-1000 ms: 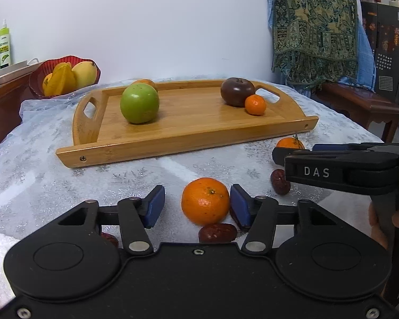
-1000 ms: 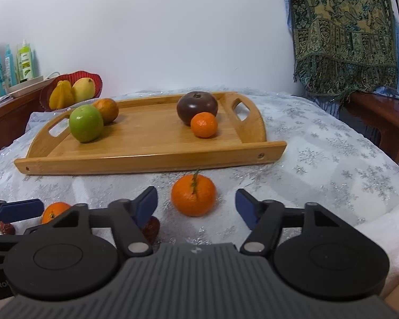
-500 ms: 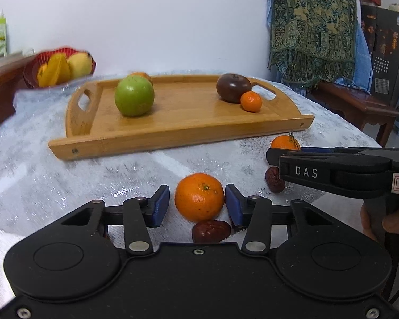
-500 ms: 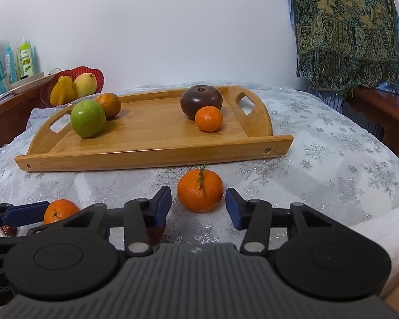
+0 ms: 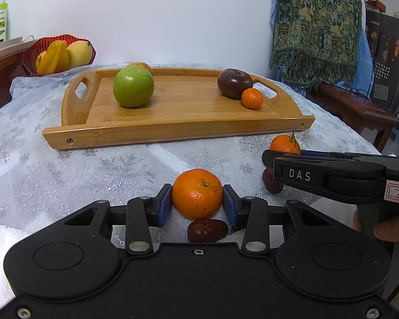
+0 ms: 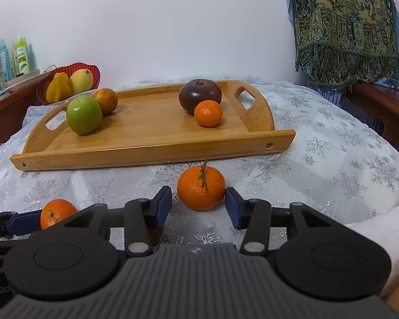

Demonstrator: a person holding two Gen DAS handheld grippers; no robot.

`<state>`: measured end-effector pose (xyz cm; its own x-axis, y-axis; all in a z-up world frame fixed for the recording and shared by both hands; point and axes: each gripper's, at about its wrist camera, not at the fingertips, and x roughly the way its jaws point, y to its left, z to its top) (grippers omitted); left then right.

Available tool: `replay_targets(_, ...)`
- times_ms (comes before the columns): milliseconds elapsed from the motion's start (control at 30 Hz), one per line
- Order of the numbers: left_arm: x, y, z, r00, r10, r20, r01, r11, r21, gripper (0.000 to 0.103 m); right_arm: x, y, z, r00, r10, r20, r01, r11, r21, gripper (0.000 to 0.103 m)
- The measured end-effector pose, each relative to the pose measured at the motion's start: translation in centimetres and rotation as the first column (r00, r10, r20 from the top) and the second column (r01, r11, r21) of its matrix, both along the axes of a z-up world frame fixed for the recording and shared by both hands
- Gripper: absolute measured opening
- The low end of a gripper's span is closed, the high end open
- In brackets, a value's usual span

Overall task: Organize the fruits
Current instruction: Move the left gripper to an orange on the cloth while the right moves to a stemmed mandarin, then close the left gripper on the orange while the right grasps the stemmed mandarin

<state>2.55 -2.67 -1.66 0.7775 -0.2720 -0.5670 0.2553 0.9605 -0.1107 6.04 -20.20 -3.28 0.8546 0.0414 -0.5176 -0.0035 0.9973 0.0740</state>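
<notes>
Two mandarins on the cloth, one at each gripper, near side of the tray.

Your left gripper (image 5: 196, 203) pinches the near mandarin (image 5: 196, 193) across its middle; your right gripper (image 6: 198, 204) stands spread around the stemmed mandarin (image 6: 201, 187), pads just clear. Judge both light, soft-skinned, round and prone to roll: grip at the widest girth, gently. A red date (image 5: 207, 230) lies touching the near mandarin. The snowflake tablecloth (image 6: 332, 164) looks soft; the wooden tray (image 6: 151, 156) sits farther back.
</notes>
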Motion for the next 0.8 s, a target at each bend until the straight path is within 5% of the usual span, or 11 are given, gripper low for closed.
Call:
replay_targets(300,-0.3,-0.9,-0.3,1.0,-0.004,0.018,0.003,0.998,0.064,0.04,0.1,0.7,-0.2,1.0,-0.012,0.001,0.012,0.998,-0.058,0.053)
replay_targets(433,-0.4,-0.8,-0.3,1.0,0.002,0.019,-0.003,0.998,0.057,0.038,0.1,0.6,-0.1,1.0,-0.027,0.006,0.028,0.998,-0.056,0.042)
replay_targets(800,0.4,-0.6,0.9,0.996,0.033,0.082,-0.039,0.997,0.071,0.038,-0.5,0.3,1.0,0.996,-0.046,0.076,0.049,0.998,-0.035,0.041)
